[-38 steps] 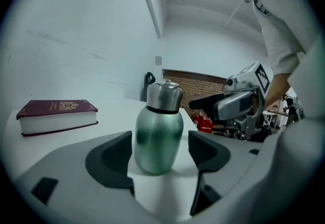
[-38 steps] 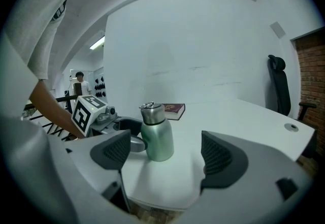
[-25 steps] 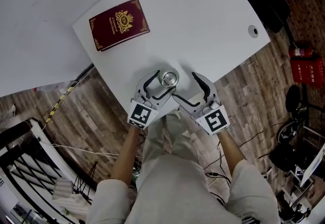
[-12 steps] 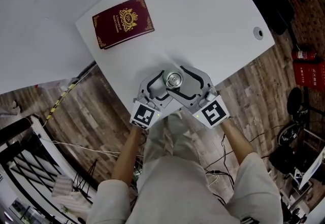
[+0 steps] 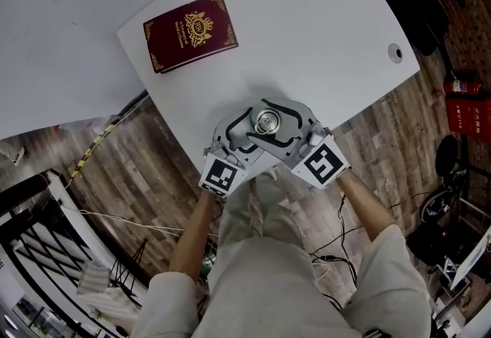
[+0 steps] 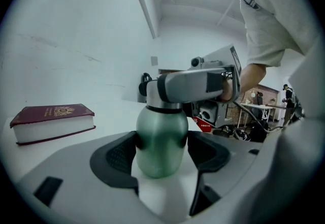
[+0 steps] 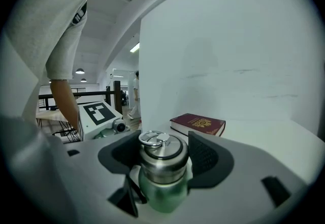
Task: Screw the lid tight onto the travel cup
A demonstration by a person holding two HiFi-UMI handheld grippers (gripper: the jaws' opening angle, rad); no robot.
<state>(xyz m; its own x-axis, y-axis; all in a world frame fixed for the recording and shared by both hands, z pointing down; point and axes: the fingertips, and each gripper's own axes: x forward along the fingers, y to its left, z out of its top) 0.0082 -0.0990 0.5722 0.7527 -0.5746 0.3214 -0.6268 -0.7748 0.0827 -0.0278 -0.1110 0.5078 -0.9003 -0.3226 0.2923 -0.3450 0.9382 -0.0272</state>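
Note:
A green travel cup (image 6: 161, 141) with a steel screw lid (image 7: 161, 153) stands near the front edge of the white table (image 5: 322, 14). My left gripper (image 6: 162, 149) is shut on the cup's green body, with both dark pads pressed on its sides. My right gripper (image 7: 161, 159) reaches in from the right at lid height, and its jaws are closing with the lid between them. Its pads stand right beside the lid's sides, and I see no firm press. In the head view both grippers (image 5: 257, 129) (image 5: 274, 120) wrap the cup's lid (image 5: 266, 120).
A dark red book (image 5: 190, 32) lies on the table beyond the cup to the left. A cable hole (image 5: 395, 52) sits near the table's right corner. Wooden floor, cables and red fire extinguishers (image 5: 466, 110) lie off the right edge.
My right gripper has swung left from beside the cup until its jaws surround the lid, and they have narrowed. My left gripper has kept its hold on the cup's body.

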